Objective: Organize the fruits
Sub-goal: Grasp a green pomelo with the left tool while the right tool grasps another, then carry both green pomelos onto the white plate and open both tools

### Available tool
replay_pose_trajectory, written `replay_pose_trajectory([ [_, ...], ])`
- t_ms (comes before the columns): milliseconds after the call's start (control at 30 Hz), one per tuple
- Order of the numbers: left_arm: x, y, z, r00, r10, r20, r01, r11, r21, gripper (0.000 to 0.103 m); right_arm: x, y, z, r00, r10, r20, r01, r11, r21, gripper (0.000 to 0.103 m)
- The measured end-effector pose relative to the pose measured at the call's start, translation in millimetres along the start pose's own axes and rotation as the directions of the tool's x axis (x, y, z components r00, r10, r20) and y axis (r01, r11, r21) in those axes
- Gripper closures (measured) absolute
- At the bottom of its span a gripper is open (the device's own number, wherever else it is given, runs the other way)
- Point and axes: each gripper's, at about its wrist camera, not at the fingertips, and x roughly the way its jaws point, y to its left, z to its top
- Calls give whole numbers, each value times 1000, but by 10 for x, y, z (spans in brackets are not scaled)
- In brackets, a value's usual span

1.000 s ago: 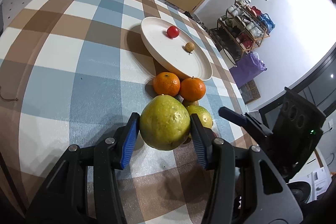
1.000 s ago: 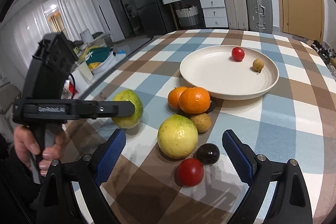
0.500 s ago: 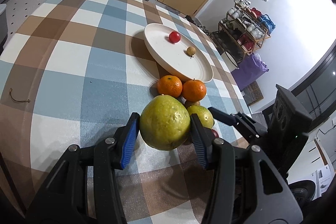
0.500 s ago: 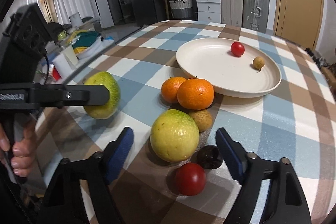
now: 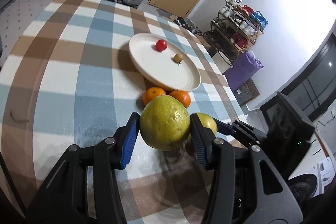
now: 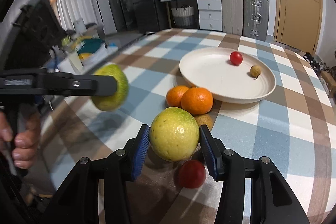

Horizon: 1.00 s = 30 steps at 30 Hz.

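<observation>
My left gripper [image 5: 164,119] is shut on a green guava-like fruit [image 5: 166,129] and holds it above the checked tablecloth. In the right wrist view that same fruit [image 6: 117,77] hangs at the left. My right gripper [image 6: 174,131] is closing on a yellow-green fruit [image 6: 174,138] on the table, with both blue pads touching its sides. Two oranges [image 6: 197,100] lie just beyond it, beside a cream plate [image 6: 210,75]. On the plate are a cherry tomato [image 6: 236,58] and a small brown fruit [image 6: 255,71].
A red tomato [image 6: 192,173] lies under my right gripper's right finger, and a small tan fruit [image 6: 206,120] sits behind the yellow-green fruit. A person's hand [image 6: 21,140] grips the left tool's handle. Suitcases [image 6: 255,14] and drawers stand past the table's far edge.
The right gripper's jaws have closed from wide apart onto the sides of the yellow-green fruit. The left gripper has risen a little with the green fruit.
</observation>
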Motion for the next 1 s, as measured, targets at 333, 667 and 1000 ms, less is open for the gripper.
replay_pose_trajectory([
  [333,17,-366,307,1000,-23,18,22,998,67,57,-332,-255,135,991,84,106,-97,987,125,54],
  [667,257,-573,559,1000,-24,-3,24,995,97,57,-485,-595,365,977,102,190,-141,969,204,54],
  [1000,700,-591,946,998,16,-55,-9,993,121,57,-245,-960,603,976,110,189,-151,964,218,54],
])
